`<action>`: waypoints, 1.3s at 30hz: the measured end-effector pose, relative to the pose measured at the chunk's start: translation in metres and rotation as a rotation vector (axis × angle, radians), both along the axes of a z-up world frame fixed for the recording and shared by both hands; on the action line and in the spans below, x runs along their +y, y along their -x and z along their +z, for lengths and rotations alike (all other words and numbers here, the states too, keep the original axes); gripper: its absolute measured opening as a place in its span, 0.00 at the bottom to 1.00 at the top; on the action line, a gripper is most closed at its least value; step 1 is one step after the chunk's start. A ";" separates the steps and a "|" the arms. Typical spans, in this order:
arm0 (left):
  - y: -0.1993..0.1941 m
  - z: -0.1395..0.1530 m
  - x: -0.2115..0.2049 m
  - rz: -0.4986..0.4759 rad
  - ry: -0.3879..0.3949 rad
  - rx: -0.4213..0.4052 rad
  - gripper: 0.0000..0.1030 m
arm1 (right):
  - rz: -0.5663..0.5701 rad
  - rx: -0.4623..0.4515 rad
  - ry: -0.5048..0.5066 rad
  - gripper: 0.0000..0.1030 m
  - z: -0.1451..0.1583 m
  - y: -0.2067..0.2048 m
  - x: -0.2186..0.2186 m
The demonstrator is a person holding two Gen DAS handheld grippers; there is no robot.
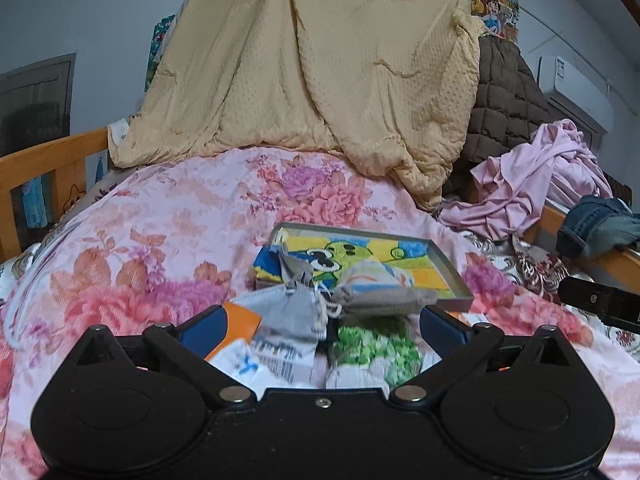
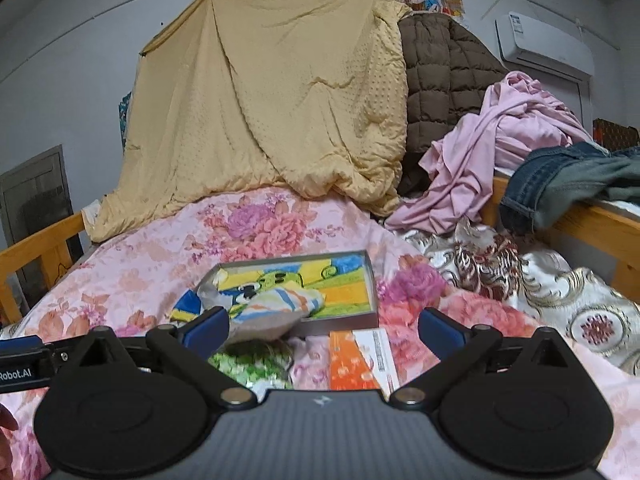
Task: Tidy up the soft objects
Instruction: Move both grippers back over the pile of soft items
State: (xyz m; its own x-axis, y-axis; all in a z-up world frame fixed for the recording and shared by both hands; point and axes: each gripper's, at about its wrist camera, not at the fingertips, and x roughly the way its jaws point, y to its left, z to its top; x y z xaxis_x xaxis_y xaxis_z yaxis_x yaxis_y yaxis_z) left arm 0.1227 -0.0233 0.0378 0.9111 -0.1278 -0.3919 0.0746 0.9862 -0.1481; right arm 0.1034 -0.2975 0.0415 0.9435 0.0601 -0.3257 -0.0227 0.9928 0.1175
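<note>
Both of your grippers hover with jaws wide apart, holding nothing, just short of the grey tray (image 1: 448, 268).

Nearest you, your left gripper (image 1: 322, 320) frames a grey drawstring pouch (image 1: 296, 314) and a green-and-white soft item (image 1: 374, 346), both on the floral quilt (image 1: 160, 240) in front of the tray. Your right gripper (image 2: 322, 326) sits over the orange-and-white packet (image 2: 360, 360), also in front of the tray. A striped pouch (image 2: 276, 308) overhangs the tray's near edge, resting on the cartoon towel (image 2: 348, 284) inside it. Beyond the tray hangs a tan blanket (image 2: 272, 100); to the tray's right lie pink clothes (image 2: 492, 152) and jeans (image 2: 560, 176).
</note>
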 end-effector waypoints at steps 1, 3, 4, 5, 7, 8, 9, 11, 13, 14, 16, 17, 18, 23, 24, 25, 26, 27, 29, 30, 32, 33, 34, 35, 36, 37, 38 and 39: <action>0.003 -0.001 0.001 0.001 0.000 0.003 0.99 | 0.001 0.008 -0.004 1.00 -0.001 0.003 0.000; 0.009 -0.002 0.001 -0.002 -0.005 0.017 0.99 | -0.003 0.026 -0.006 1.00 -0.005 0.007 0.000; 0.011 -0.003 0.001 -0.004 -0.014 0.032 0.99 | -0.007 0.038 -0.005 1.00 -0.007 0.008 0.000; 0.014 -0.003 0.001 -0.007 -0.022 0.045 0.99 | -0.010 0.052 -0.003 1.00 -0.009 0.010 0.000; 0.021 -0.007 0.002 -0.018 -0.041 0.063 0.99 | -0.011 0.077 0.000 1.00 -0.012 0.012 0.002; 0.025 -0.009 0.003 -0.019 -0.051 0.073 0.99 | -0.011 0.087 -0.001 1.00 -0.014 0.014 0.004; 0.028 -0.011 0.003 -0.021 -0.063 0.083 0.99 | -0.008 0.096 -0.002 1.00 -0.016 0.015 0.005; 0.033 -0.014 0.004 -0.018 -0.083 0.105 0.99 | 0.000 0.110 -0.002 1.00 -0.019 0.018 0.008; 0.036 -0.017 0.006 -0.016 -0.086 0.138 0.99 | 0.009 0.120 0.005 1.00 -0.022 0.020 0.011; 0.036 -0.019 0.008 -0.015 -0.081 0.161 0.99 | 0.016 0.126 0.007 1.00 -0.023 0.020 0.013; 0.036 -0.024 0.012 -0.012 -0.061 0.202 0.99 | 0.037 0.142 0.011 1.00 -0.026 0.020 0.017; 0.036 -0.026 0.014 -0.005 -0.052 0.220 0.99 | 0.049 0.150 0.012 1.00 -0.027 0.020 0.019; 0.035 -0.027 0.016 0.005 -0.048 0.231 0.99 | 0.062 0.159 0.015 1.00 -0.029 0.020 0.021; 0.032 -0.032 0.024 0.065 -0.034 0.275 0.99 | 0.141 0.205 0.049 1.00 -0.037 0.016 0.040; 0.031 -0.033 0.025 0.075 -0.031 0.283 0.99 | 0.150 0.208 0.052 1.00 -0.039 0.016 0.043; 0.031 -0.033 0.026 0.084 -0.027 0.291 0.99 | 0.161 0.211 0.055 1.00 -0.040 0.016 0.046; 0.030 -0.034 0.028 0.093 -0.024 0.299 0.99 | 0.177 0.217 0.059 1.00 -0.042 0.015 0.049; 0.028 -0.034 0.029 0.104 -0.023 0.308 0.99 | 0.193 0.222 0.066 1.00 -0.044 0.015 0.052; 0.025 -0.036 0.032 0.131 -0.024 0.335 0.99 | 0.215 0.227 0.083 1.00 -0.047 0.016 0.059; 0.023 -0.037 0.034 0.146 -0.018 0.351 0.99 | 0.227 0.232 0.093 1.00 -0.048 0.016 0.063; 0.020 -0.039 0.039 0.160 0.005 0.372 0.99 | 0.244 0.241 0.110 1.00 -0.051 0.015 0.068; 0.019 -0.040 0.041 0.168 0.018 0.381 0.99 | 0.250 0.245 0.115 1.00 -0.053 0.015 0.070; 0.018 -0.040 0.043 0.176 0.028 0.389 0.99 | 0.255 0.248 0.117 1.00 -0.053 0.014 0.071; 0.018 -0.041 0.045 0.184 0.035 0.396 0.99 | 0.258 0.250 0.115 1.00 -0.054 0.014 0.072; 0.016 -0.042 0.046 0.192 0.040 0.407 0.99 | 0.262 0.254 0.112 1.00 -0.054 0.014 0.073; 0.015 -0.043 0.047 0.199 0.041 0.418 0.99 | 0.266 0.259 0.106 1.00 -0.054 0.014 0.073; 0.014 -0.044 0.047 0.208 0.043 0.434 0.99 | 0.271 0.263 0.100 1.00 -0.055 0.014 0.073; 0.014 -0.045 0.047 0.216 0.048 0.451 0.99 | 0.278 0.267 0.094 1.00 -0.055 0.014 0.073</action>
State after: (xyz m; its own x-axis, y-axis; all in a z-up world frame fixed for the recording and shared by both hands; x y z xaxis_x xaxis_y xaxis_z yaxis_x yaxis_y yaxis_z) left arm 0.1091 0.0240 -0.0073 0.6598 0.0175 -0.7513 -0.2127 0.9632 -0.1644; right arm 0.0896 -0.2250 -0.0134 0.7767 0.2598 -0.5738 -0.2735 0.9597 0.0644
